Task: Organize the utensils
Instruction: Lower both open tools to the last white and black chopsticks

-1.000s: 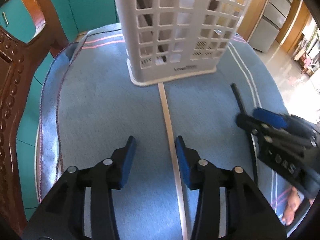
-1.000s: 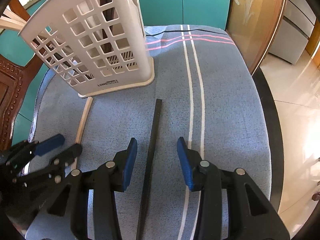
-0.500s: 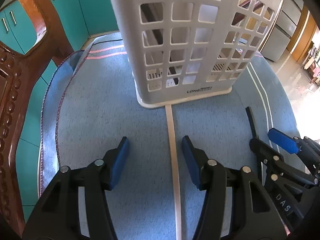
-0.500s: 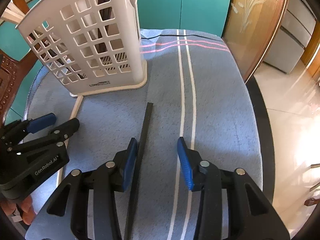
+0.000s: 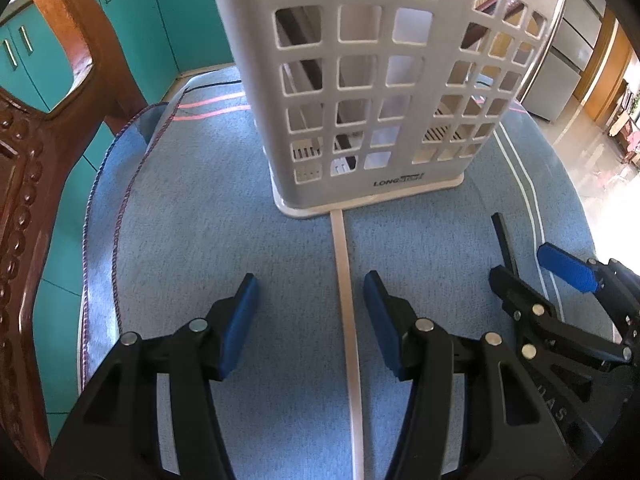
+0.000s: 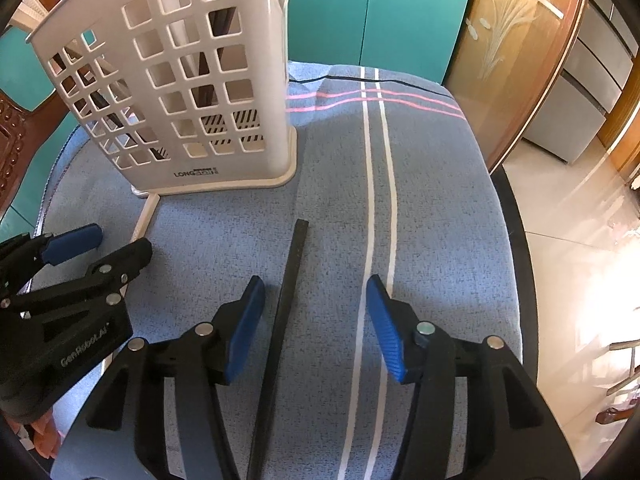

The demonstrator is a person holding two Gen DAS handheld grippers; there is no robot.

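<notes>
A white lattice utensil holder (image 5: 372,92) stands upright on a blue cloth (image 5: 200,232); it also shows in the right wrist view (image 6: 188,96), with dark sticks inside. A pale chopstick (image 5: 346,300) lies flat, running from the holder's base back between the jaws of my open left gripper (image 5: 310,308). A black chopstick (image 6: 282,320) lies flat between the jaws of my open right gripper (image 6: 316,312), close to the left finger. Each gripper shows in the other's view: the right one (image 5: 532,276), the left one (image 6: 100,248). Both are empty.
A carved wooden chair (image 5: 24,168) stands at the left. The cloth-covered table's right edge (image 6: 516,240) drops to a tiled floor. Teal cabinets (image 6: 384,12) stand behind.
Both grippers have moved forward toward the holder, which looms larger. Both have opened wider. The chopsticks have not moved.
</notes>
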